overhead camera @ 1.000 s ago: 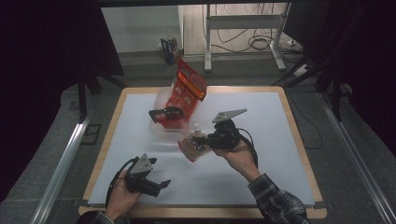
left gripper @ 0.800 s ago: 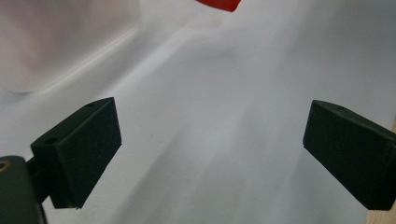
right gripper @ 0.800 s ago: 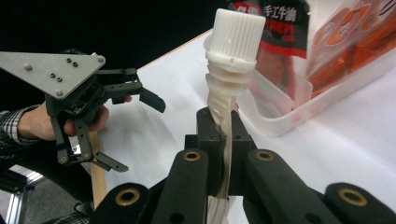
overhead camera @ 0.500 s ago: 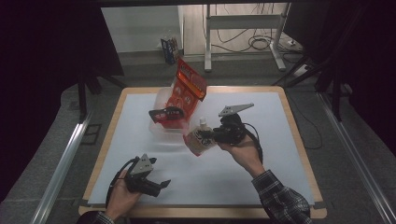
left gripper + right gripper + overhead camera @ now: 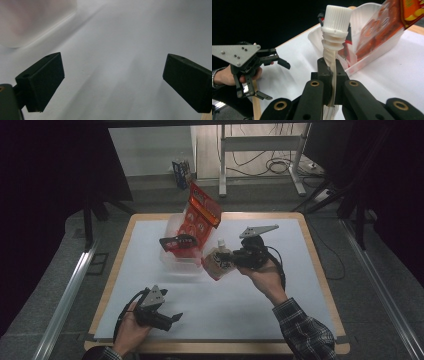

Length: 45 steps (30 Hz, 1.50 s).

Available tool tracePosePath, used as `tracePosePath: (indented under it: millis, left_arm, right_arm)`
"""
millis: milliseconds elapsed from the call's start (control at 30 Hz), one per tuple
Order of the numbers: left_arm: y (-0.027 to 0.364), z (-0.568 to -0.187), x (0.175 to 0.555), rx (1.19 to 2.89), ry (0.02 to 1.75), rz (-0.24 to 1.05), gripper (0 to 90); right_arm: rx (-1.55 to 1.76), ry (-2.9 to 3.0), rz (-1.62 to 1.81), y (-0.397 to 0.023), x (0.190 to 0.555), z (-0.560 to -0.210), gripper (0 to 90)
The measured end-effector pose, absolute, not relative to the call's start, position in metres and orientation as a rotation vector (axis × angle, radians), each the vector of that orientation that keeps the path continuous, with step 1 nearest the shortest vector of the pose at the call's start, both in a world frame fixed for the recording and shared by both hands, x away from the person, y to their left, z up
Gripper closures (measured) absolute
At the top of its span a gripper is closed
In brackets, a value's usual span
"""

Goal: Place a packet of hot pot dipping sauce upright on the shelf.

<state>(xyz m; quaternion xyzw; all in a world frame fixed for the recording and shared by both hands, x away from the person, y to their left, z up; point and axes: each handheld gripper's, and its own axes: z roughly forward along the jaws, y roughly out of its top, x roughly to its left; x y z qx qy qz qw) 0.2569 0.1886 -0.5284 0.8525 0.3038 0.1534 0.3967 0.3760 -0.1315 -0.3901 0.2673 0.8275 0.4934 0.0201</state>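
Pouch gripped and off the table, not yet in the bin.

My right gripper (image 5: 235,259) pinches the spouted pouch (image 5: 218,263) at frame centre, just right of the clear bin (image 5: 176,260); my left gripper (image 5: 172,318), lower left, gapes empty. Packets (image 5: 201,215) already fill the bin; its blurred contents I can't read.

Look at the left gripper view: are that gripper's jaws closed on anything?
No: the left gripper has its two black jaws standing wide apart, with nothing but the bare white table surface between them.
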Motion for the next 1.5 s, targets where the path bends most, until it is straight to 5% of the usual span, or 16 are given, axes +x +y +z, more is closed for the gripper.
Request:
tracePosePath:
  millis: [1500]
  left_arm:
    - [0.19,-0.53,0.257,2.179,0.777,0.393,3.1]
  right_arm:
    - [0.645,2.689,1.466,-0.037,0.43,-0.402,87.3]
